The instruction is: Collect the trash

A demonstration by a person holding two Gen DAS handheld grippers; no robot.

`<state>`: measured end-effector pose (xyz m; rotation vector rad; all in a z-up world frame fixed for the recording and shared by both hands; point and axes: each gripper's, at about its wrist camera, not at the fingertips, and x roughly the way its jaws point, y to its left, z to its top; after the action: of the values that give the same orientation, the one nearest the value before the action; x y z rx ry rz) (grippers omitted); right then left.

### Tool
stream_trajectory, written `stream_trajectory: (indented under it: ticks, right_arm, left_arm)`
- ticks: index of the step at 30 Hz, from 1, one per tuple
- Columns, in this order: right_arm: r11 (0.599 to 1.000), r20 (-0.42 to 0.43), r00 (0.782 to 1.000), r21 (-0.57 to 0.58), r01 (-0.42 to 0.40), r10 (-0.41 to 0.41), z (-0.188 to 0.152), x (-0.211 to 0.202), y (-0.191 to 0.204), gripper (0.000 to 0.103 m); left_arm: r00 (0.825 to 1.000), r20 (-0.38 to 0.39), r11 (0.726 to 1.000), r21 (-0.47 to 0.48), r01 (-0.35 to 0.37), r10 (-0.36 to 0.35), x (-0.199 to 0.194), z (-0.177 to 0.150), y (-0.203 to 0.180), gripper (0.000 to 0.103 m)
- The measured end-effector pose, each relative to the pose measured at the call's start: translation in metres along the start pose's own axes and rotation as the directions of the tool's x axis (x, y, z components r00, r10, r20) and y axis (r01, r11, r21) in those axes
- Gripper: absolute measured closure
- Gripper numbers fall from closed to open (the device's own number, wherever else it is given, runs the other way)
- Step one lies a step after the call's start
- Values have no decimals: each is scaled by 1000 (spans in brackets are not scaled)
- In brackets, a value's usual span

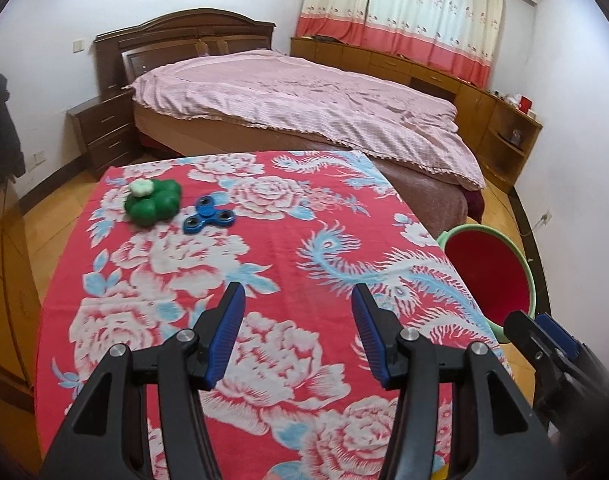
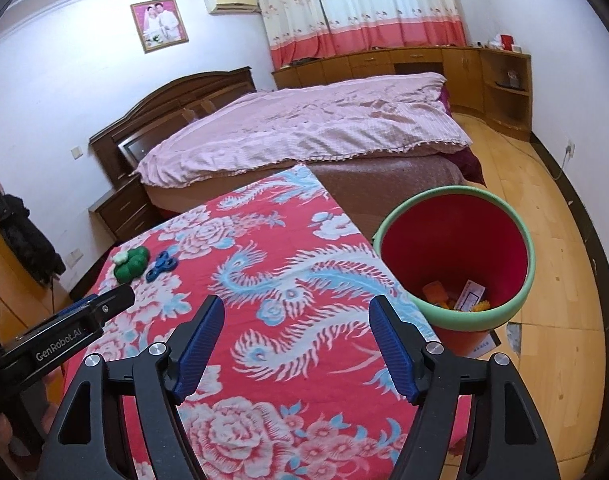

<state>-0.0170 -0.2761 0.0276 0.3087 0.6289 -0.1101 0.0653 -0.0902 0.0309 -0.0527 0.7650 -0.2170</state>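
A green clover-shaped object [image 1: 154, 200] with a small white flower piece on top and a blue fidget spinner [image 1: 209, 215] lie at the far left of the table, which is covered by a red floral cloth [image 1: 264, 280]. Both also show in the right wrist view: the green object [image 2: 131, 263] and the spinner [image 2: 162, 265]. A red bin with a green rim [image 2: 454, 258] stands on the floor right of the table and holds several bits of trash. My left gripper [image 1: 298, 298] is open and empty over the near table. My right gripper [image 2: 296, 312] is open and empty near the bin.
A bed with a pink cover [image 1: 304, 100] stands beyond the table. A dark nightstand [image 1: 104, 132] is at the left of the bed. Wooden cabinets [image 1: 484, 100] run under the curtained window. The bin [image 1: 490, 276] sits on a wooden floor [image 2: 564, 260].
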Motion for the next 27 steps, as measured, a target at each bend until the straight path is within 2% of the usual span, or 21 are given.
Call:
stream_trajectory:
  ticks: [12, 27]
  right_arm:
    - [1000, 0, 1000, -15, -9, 9, -7, -8, 12, 27]
    - [1000, -11, 1000, -10, -10, 10, -8, -10, 13, 27]
  left_arm:
    - [998, 45, 999, -30, -35, 36, -24, -6, 14, 48]
    - [998, 52, 999, -33, -37, 39, -26, -6, 16, 48]
